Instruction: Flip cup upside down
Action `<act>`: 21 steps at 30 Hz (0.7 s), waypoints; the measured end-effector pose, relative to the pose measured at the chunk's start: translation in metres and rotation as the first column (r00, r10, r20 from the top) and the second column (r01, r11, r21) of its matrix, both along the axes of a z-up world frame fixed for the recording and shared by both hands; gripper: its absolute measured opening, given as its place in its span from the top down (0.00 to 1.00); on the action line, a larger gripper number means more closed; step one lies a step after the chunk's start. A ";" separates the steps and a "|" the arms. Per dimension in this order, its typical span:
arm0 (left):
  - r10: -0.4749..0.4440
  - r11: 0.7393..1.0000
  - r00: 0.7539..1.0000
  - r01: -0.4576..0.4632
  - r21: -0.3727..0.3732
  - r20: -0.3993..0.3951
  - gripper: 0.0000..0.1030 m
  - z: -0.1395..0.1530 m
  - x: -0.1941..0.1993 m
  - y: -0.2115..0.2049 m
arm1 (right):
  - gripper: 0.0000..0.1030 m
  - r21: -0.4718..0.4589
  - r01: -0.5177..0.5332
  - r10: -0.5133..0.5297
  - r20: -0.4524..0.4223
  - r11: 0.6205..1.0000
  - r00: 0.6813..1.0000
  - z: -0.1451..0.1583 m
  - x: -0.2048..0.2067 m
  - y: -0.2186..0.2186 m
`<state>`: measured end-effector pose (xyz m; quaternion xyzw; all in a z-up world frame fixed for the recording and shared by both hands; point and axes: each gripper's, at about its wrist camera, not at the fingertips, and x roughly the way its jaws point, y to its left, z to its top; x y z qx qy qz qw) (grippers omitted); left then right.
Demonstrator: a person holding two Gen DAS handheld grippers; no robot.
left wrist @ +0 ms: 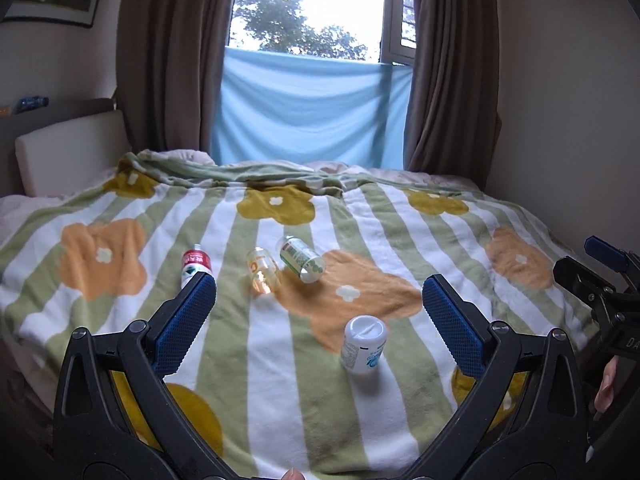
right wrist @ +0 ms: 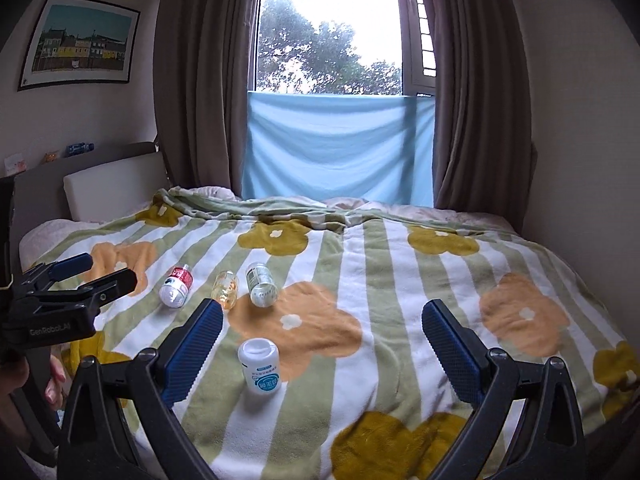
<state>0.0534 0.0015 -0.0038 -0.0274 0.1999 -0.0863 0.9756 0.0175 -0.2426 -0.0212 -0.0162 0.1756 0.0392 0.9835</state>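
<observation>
Four small cups lie on the flowered striped blanket [left wrist: 280,360]. A white cup with a blue label [left wrist: 364,345] [right wrist: 259,364] stands on end, closest to me. Further back, a red-labelled cup [left wrist: 195,265] [right wrist: 176,285], a clear yellowish cup [left wrist: 264,271] [right wrist: 226,289] and a green-labelled clear cup [left wrist: 301,259] [right wrist: 262,284] lie on their sides. My left gripper [left wrist: 316,284] is open above the blanket, with the white cup just below and between its fingers, untouched. My right gripper [right wrist: 322,308] is open too, to the right of the white cup, holding nothing.
The bed fills the room up to the brown curtains [right wrist: 200,100] and a window with a blue cloth [right wrist: 340,148]. A white headboard cushion [right wrist: 116,184] is at the back left. A wall runs along the right. Each gripper shows at the edge of the other's view.
</observation>
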 end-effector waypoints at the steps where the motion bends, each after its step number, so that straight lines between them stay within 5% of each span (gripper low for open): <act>1: 0.010 1.000 1.000 -0.010 0.001 0.015 0.00 0.002 -0.008 0.004 | 0.03 0.002 0.017 -0.017 0.014 1.000 1.000 0.002 -0.005 0.002; 10: 0.075 0.997 0.996 -0.074 -0.020 0.052 0.00 -0.002 -0.047 0.019 | 0.03 0.012 0.064 -0.064 0.050 0.998 0.997 -0.006 -0.025 0.019; 21: 0.098 0.995 0.993 -0.100 0.018 0.066 0.00 -0.004 -0.048 0.011 | 0.03 0.009 0.075 -0.076 0.034 0.997 0.997 -0.010 -0.022 0.015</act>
